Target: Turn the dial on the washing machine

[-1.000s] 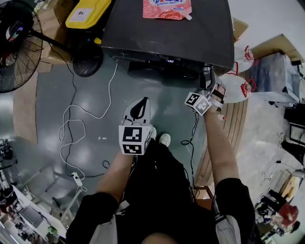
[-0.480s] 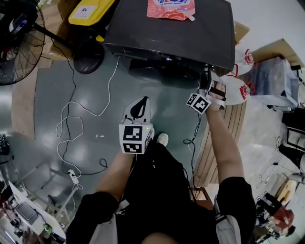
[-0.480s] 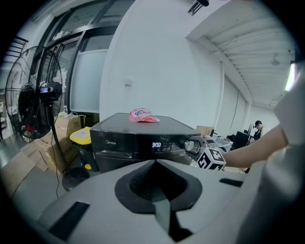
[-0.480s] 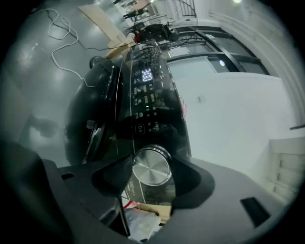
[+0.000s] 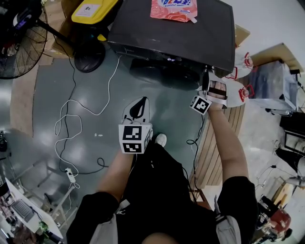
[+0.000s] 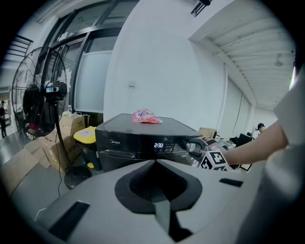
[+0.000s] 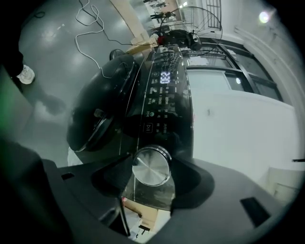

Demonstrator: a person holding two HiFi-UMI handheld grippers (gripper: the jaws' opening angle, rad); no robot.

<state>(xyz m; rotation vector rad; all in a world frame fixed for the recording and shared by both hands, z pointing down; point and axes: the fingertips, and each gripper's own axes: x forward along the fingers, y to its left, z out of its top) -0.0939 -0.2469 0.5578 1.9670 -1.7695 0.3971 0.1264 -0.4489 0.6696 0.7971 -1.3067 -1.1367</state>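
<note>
The right claw [image 5: 206, 80] is clamped on the silver dial [image 7: 151, 166] at the right end of the control panel of the black washing machine [image 5: 171, 33], with one jaw on each side of the knob. The left claw [image 5: 137, 108] hangs well back from the machine over the grey floor [image 5: 86, 95], its jaws together on nothing. The lit display [image 6: 158, 145] reads 2:30, and a pink pouch [image 5: 172, 8] lies on the machine's top
</note>
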